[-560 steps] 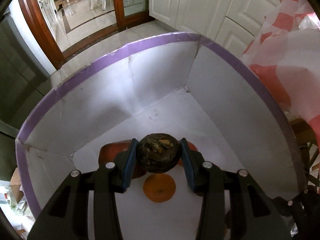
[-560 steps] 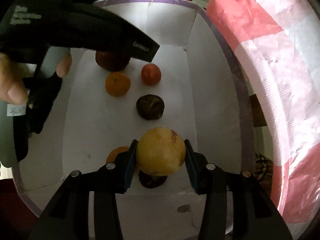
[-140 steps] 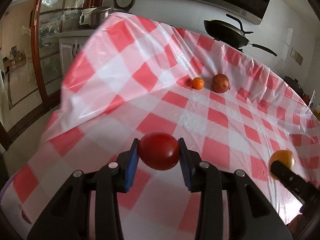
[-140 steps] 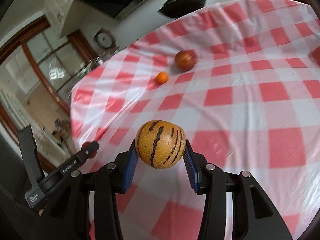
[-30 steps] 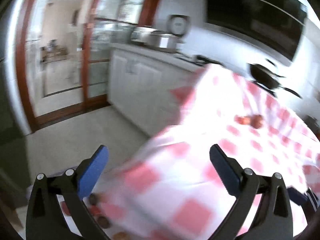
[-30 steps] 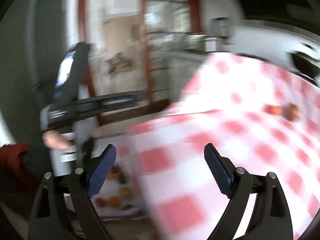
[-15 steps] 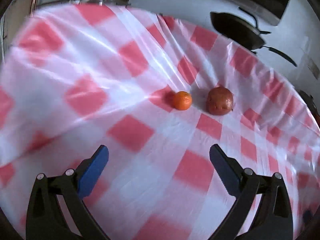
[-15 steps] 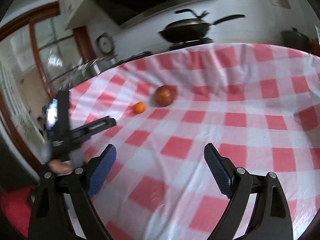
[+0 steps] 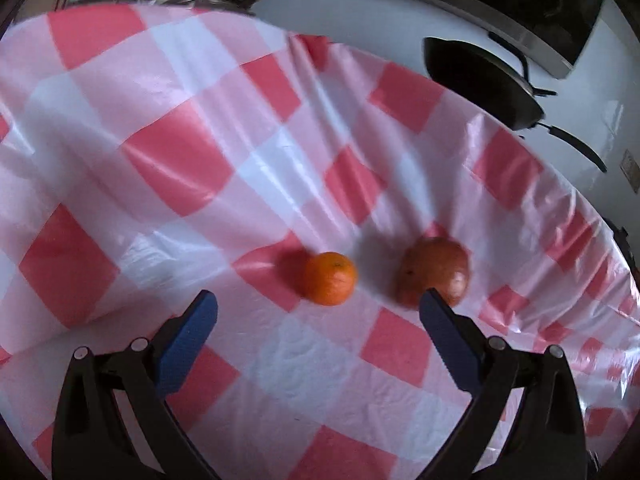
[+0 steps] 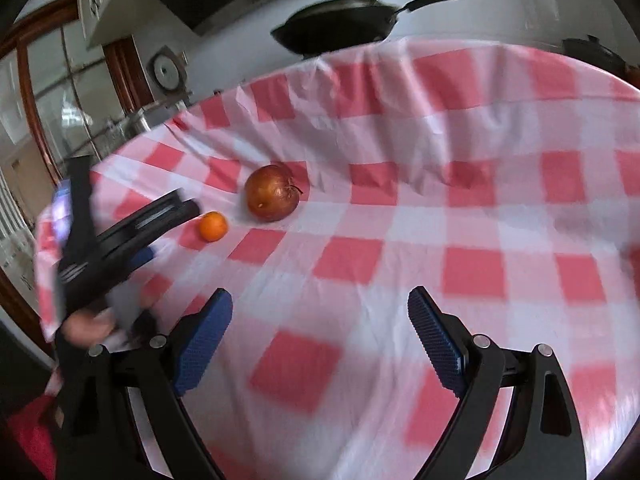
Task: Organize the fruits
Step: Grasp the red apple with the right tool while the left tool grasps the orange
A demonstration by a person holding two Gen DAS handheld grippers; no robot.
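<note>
A small orange [image 9: 329, 278] lies on the red-and-white checked tablecloth [image 9: 168, 152], with a larger reddish-brown round fruit [image 9: 434, 270] just to its right. My left gripper [image 9: 318, 304] is open and empty, with the orange just beyond its blue fingertips. In the right wrist view the same orange [image 10: 213, 226] and brown fruit [image 10: 273, 193] sit at mid-left. The left gripper [image 10: 188, 210] reaches in from the left there, its tip close to the orange. My right gripper [image 10: 320, 304] is open and empty, well short of both fruits.
A black frying pan [image 10: 340, 24] stands on the counter behind the table; the same pan [image 9: 480, 80] shows in the left wrist view. A hand [image 10: 86, 324] holds the left gripper at the table's left edge. Wooden-framed glass doors [image 10: 48, 92] are at far left.
Both grippers have moved in over the table toward the orange and the brown fruit, which now look larger and nearer. Both stay open and empty.
</note>
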